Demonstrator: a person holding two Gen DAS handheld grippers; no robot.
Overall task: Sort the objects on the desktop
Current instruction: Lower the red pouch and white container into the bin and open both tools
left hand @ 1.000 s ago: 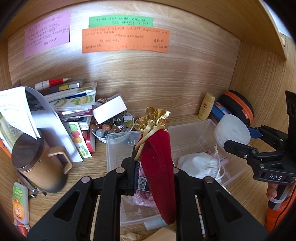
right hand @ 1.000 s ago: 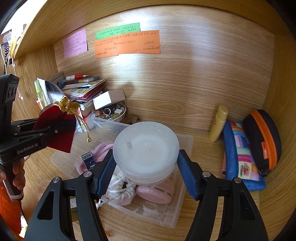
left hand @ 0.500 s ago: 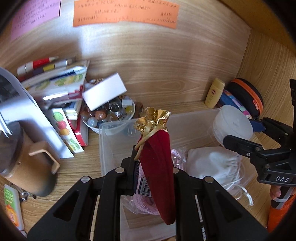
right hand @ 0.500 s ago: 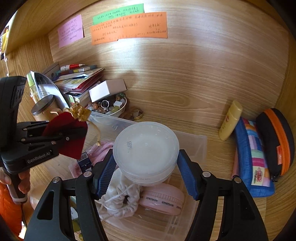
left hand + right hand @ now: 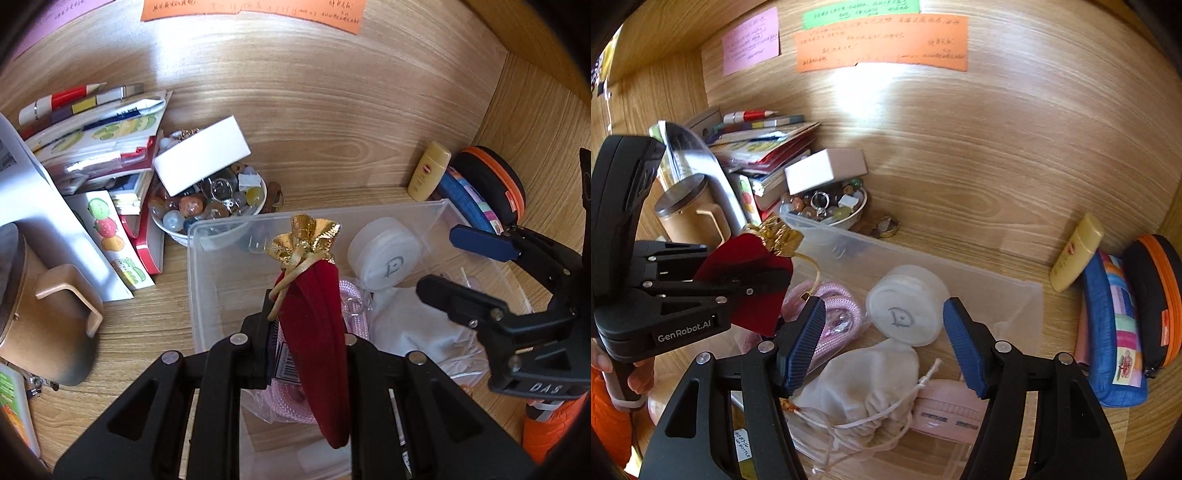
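Left wrist view: tongs (image 5: pixel 308 332) grip red pouch (image 5: pixel 317 332) lengthwise, gold mouth forward.

A red velvet pouch (image 5: pixel 317 332) with a gold ruffled neck and gold cord is standing upright, pinched between black fingers above a clear plastic bin (image 5: pixel 207 236). Inside the bin, a round white tub (image 5: pixel 908 310) marked with a hand-drawn letter is lying tilted on its side, touching a white drawstring bag (image 5: pixel 864 391). A pink braided cord (image 5: pixel 838 314) in clear wrap is lying just beside the tub, and a pink case (image 5: pixel 945 410) is resting against the bag.
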